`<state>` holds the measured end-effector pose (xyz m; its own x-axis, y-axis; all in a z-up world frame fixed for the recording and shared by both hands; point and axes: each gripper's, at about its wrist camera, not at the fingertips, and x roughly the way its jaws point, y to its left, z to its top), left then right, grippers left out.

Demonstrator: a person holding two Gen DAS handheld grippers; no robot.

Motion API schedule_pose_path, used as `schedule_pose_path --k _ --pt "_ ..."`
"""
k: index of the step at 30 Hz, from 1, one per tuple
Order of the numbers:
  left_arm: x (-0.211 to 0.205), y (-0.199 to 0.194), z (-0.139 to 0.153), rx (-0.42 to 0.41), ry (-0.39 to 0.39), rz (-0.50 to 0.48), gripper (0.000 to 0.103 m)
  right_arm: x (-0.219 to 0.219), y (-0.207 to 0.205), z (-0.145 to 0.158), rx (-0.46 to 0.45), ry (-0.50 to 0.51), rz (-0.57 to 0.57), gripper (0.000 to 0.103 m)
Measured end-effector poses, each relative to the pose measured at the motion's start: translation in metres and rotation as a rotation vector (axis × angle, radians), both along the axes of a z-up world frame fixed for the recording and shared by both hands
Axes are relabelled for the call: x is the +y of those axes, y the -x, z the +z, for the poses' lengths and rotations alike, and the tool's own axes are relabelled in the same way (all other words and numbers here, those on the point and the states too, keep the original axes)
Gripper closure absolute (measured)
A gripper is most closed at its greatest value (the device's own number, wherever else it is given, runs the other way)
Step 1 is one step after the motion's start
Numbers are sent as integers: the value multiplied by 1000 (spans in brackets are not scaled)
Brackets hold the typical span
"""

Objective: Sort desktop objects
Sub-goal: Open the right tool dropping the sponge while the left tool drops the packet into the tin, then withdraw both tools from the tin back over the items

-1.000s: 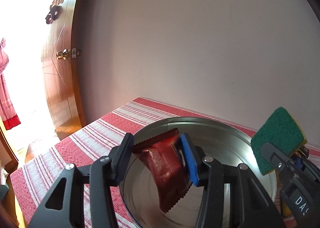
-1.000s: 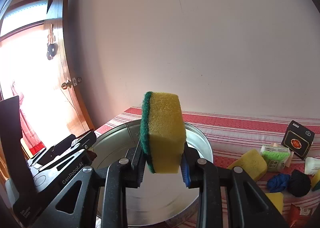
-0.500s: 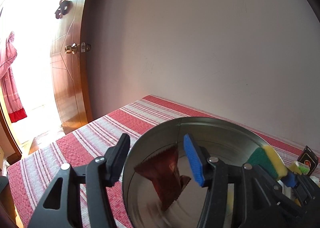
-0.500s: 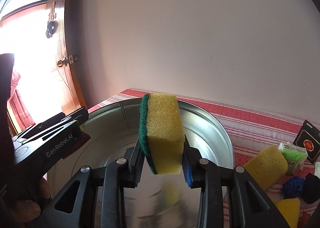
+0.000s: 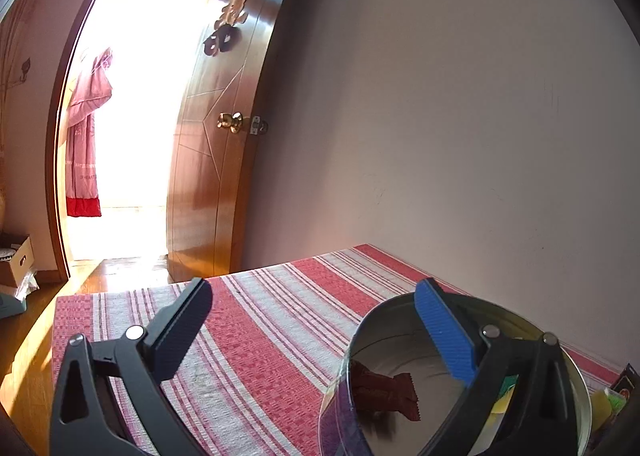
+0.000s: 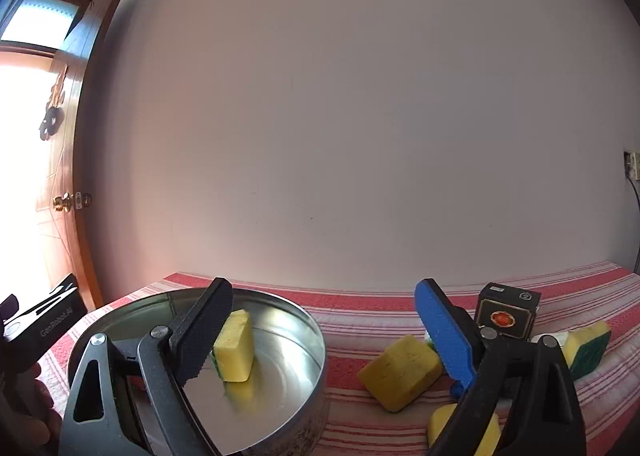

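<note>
Right wrist view: the right tongs [image 6: 322, 330] stand wide over the metal tin [image 6: 316, 340], their jaws having just been opening, with nothing clamped; the green-backed sponge [image 6: 234, 346] lies inside the tin on its shiny floor, apart from both pads. In the left wrist view the left tongs [image 5: 316, 332] are likewise spread, jaws just opened and empty, and the red sachet [image 5: 384, 392] rests in the tin [image 5: 576, 380] below them. Both drops appear complete, so the deposit step is closing. Still on the striped worktop [image 6: 360, 348] to the right wait a yellow sponge [image 6: 400, 370], a black box [image 6: 506, 316] and another green-backed sponge [image 6: 586, 350]. The next move likely calls for swinging a pair of tongs clear of the rim and towards those loose items, lining open jaws across one of them.
</note>
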<state>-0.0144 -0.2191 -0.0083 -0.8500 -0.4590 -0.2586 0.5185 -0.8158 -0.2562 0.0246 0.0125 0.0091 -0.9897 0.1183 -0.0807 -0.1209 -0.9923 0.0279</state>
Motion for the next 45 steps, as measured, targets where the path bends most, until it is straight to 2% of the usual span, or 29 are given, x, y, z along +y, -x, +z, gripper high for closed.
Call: schedule_pose_path --k 4,14,21,28,39,45 --pt "-2 5 -4 -23 -22 8 1 8 -4 0 7 20 -29 6" --pt "17 11 -2 -62 65 -16 1 11 -7 3 -7 27 -35 6" --pt "27 9 -2 -70 78 -75 1 11 -21 2 -14 -25 -56 6" --pt "50 9 1 -86 144 -149 1 26 -34 2 -26 -23 -56 6" --pt "76 -1 2 -88 176 -234 1 64 -45 -2 -59 -20 -75 6" --pt "96 -9 4 -84 204 -301 1 90 -63 0 -45 -40 -102 6"
